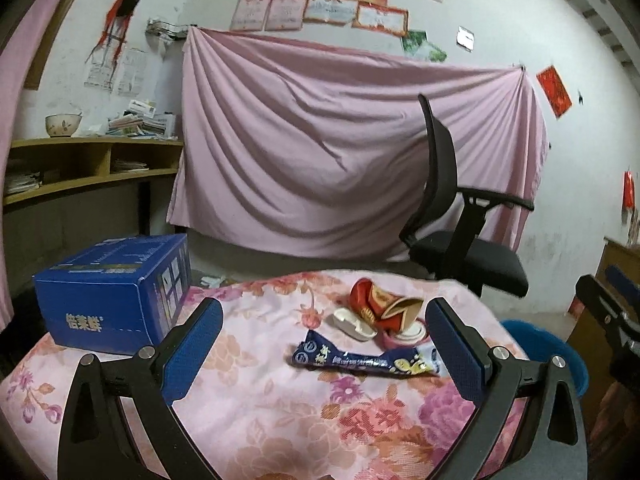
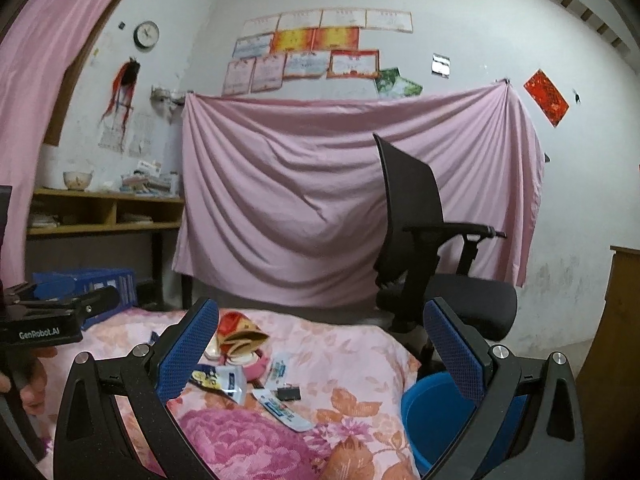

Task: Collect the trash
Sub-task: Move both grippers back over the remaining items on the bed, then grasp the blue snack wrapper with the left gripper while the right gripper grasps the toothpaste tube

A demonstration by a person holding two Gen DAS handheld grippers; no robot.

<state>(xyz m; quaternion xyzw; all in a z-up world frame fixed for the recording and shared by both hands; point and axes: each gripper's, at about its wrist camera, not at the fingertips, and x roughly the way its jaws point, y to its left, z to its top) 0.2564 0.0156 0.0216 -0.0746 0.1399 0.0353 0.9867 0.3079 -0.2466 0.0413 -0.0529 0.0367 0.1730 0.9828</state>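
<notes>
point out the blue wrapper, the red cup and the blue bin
blue wrapper [image 1: 362, 360], left wrist view, middle of its printed face
red cup [image 1: 384, 304], left wrist view, crushed side wall
blue bin [image 2: 436, 420], right wrist view, inner wall below the rim

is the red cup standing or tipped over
Tipped over: the red cup lies crushed on its side on the bedspread, its open mouth facing sideways.

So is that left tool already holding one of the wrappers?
No. The left tool is open above the flowered cloth, and the dark blue wrapper lies flat on it between the fingers, not pinched.
</notes>
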